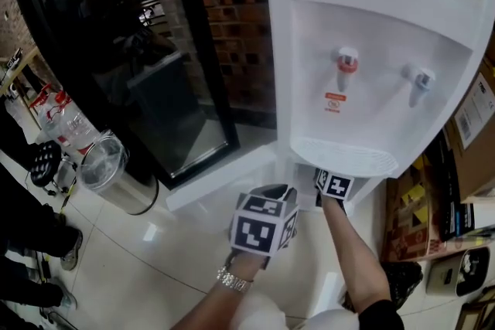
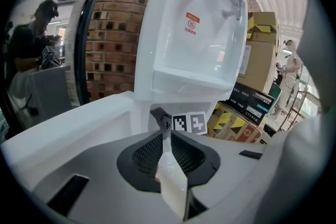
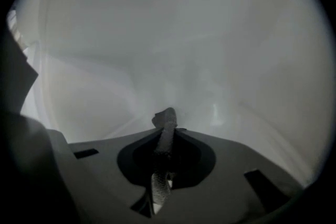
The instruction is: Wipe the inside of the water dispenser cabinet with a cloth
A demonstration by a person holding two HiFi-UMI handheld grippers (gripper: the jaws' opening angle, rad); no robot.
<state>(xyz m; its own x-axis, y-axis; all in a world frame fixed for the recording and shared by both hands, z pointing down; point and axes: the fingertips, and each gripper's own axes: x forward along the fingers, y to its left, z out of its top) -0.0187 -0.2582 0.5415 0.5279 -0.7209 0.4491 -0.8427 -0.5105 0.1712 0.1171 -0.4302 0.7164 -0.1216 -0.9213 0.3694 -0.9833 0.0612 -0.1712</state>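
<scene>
Furthest left in the head view is a steel bin [image 1: 108, 174] on the floor, well clear of my work. Next to it is a dark glass panel [image 1: 131, 50] against the brick wall.

Then comes the white cabinet door [image 1: 224, 180] of the water dispenser [image 1: 371, 27]. It is swung wide, I take it so that both of my arms have room in front of the opening.

My left gripper [image 2: 165, 139] hangs just outside, beside that door, with its jaws closed together. A pale strip shows along their seam, and I cannot tell whether it is a scrap of something or part of the gripper itself. I judge this side is parked out of the way and doing no work.

My right gripper [image 3: 167, 136] is under the drip tray and inside the cabinet [image 3: 157, 34], with only dim grey-white walls ahead of it. Its jaws are clamped on the cloth [image 3: 160, 170], a textured strip whose bunched end pokes out past the tips. I read that overhang as deliberate, so fabric meets the wall rather than plastic. The end looks near the back wall, but I cannot confirm contact.

Cardboard boxes [image 1: 472, 120] are stacked at the far right.
</scene>
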